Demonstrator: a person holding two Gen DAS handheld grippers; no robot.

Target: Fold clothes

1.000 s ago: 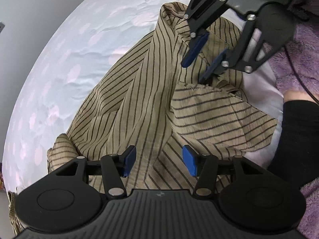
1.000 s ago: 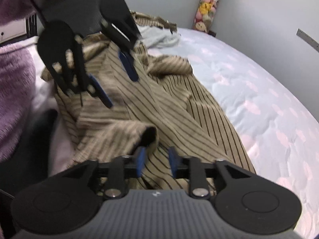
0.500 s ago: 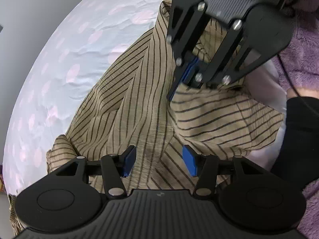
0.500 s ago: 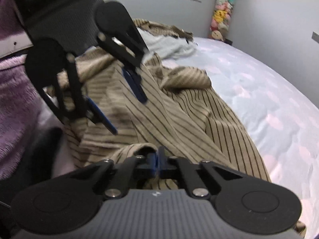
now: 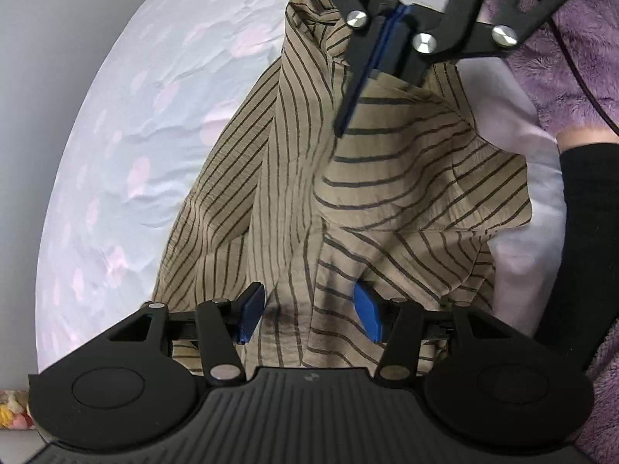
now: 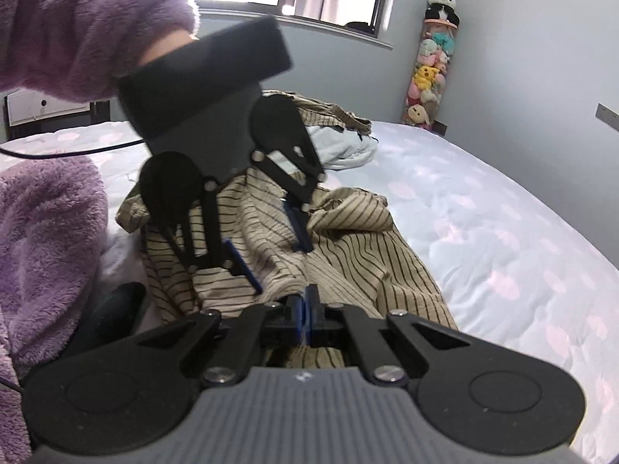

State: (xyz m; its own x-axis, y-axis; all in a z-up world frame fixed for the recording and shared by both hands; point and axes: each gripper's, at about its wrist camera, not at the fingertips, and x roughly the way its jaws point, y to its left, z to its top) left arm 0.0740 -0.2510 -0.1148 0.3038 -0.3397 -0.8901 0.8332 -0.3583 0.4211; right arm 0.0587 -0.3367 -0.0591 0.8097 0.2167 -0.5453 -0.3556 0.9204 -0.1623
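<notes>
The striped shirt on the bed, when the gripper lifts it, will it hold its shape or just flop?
The striped shirt will probably flop: it hangs in soft folds from the shut right gripper. It looks thin and crinkled, so likely light. Loose parts may trail on the bed.

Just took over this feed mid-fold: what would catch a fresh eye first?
The crumpled tan shirt with dark stripes sprawls across the pale blue bedspread with pink spots. The right gripper has its jaws shut on a raised fold; the left gripper hangs open over the cloth.
</notes>
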